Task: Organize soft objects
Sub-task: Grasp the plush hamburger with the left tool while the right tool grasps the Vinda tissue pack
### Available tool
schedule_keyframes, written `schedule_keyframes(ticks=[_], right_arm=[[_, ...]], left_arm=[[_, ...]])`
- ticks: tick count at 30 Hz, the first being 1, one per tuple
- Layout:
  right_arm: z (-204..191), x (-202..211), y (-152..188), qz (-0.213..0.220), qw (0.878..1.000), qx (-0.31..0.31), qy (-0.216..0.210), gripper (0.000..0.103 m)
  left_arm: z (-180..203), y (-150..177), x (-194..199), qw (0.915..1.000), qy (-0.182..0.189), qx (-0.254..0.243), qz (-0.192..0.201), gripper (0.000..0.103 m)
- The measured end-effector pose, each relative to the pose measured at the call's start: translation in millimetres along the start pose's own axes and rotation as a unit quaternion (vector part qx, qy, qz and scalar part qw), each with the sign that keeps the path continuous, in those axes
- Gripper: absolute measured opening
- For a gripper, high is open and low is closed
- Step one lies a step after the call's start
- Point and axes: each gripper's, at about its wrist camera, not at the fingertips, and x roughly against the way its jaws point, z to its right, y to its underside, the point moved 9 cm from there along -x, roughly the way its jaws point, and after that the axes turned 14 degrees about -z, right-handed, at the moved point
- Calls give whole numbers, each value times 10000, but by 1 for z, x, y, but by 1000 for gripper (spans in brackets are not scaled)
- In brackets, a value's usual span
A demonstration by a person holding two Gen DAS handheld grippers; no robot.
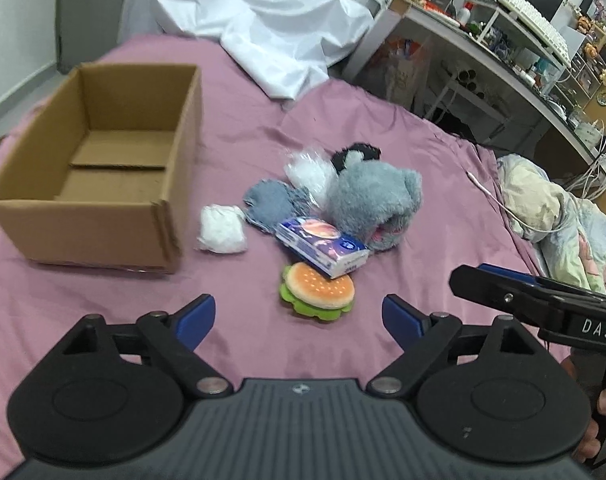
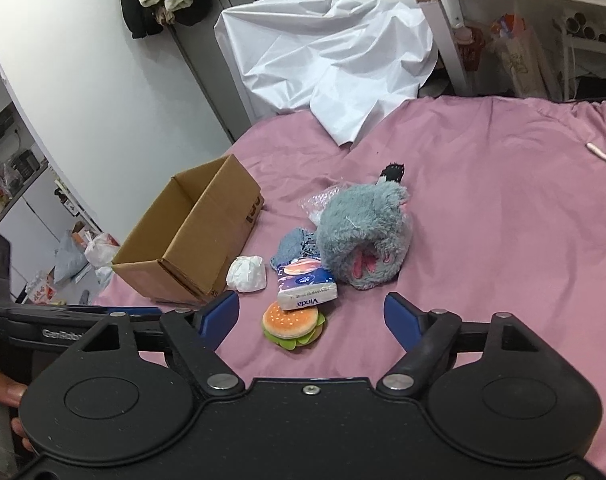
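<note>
Left gripper (image 1: pixel 299 314) and right gripper (image 2: pixel 312 314): fingers spread wide, holding nothing; burger plush (image 1: pixel 317 292) on bed just ahead, 12 o'clock.

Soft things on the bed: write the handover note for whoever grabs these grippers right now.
Left gripper: open, nothing between its fingers, above the bedspread near the burger toy.
Right gripper: open, holding nothing, aimed at the same pile.
Cardboard box: left of the pile, nothing visible inside.
Pile: burger toy in front, tissue pack resting on its edge, grey plush behind, blue cloth and clear bag beside it; white wad lies nearest the box.
Done: nothing boxed yet.
Left: everything, probably into the box; the burger toy looks like the easiest start.
</note>
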Motion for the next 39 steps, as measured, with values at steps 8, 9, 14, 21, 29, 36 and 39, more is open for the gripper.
schedule_keyframes(ticks=[8,9,14,21,29,36,39], right_arm=[[7,-17,-7,-150,9998,-51,-129,76],[8,-19,-8,-165,9997,-76,-149,75],[10,-29,-15,-265,9992,-154,-237,72],[5,-44,-21,-450,9987,-91,-227,65],[-9,-67,-21,-662,9975,128,-195,65],[-9,-83,-21,-720,9972,147,-95,65],[-8,-89,-21,-739,9972,126,-46,65]], left_arm=[[7,-12,-39,9995,215,-26,-221,83],[7,-13,-43,9993,245,-30,-268,83],[8,-15,-64,9986,306,-38,-427,83],[7,-15,-82,9984,269,-103,-485,78],[9,-15,-88,9981,376,56,-476,51],[4,-11,-84,9978,452,180,-446,45],[-1,-7,-81,9977,450,219,-449,45]])
